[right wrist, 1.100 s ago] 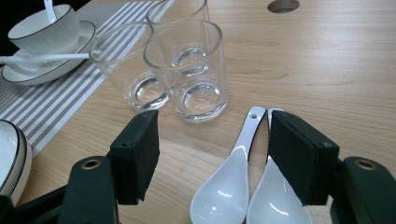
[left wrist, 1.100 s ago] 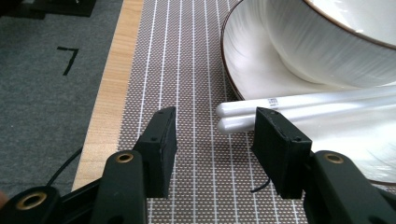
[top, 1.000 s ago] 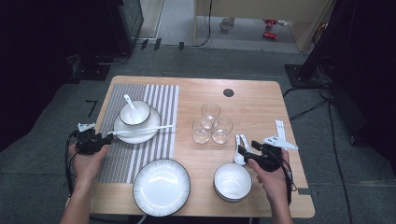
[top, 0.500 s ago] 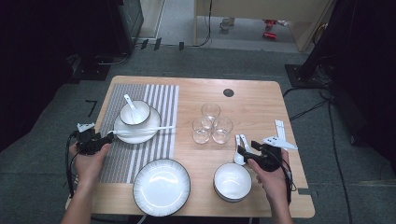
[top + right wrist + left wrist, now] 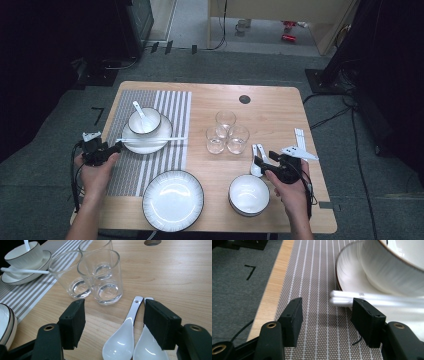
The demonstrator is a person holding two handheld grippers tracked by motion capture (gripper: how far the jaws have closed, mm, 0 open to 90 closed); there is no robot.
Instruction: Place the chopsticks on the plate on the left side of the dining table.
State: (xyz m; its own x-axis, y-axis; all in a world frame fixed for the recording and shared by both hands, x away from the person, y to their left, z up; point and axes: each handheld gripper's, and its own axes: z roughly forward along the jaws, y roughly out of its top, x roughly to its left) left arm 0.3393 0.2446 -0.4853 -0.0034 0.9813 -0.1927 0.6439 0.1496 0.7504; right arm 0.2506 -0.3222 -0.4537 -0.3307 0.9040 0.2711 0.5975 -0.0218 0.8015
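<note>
the left tool (image 5: 325, 322) looks along its two black jaws, which stand apart with bare striped placemat (image 5: 317, 282) between them. nothing is pressed between the pads. just ahead of the right jaw lie the blunt ends of two white chopsticks (image 5: 372, 298), side by side and blurred; they run off to the right, and the right jaw's tip overlaps them in the picture, though contact cannot be told. beyond them sits a white plate (image 5: 348, 272) with a dark rim, and on it a white bowl (image 5: 392, 265). to the left of the left jaw the light wooden table (image 5: 272, 287) edge shows, then grey carpet floor (image 5: 239, 277).
</note>
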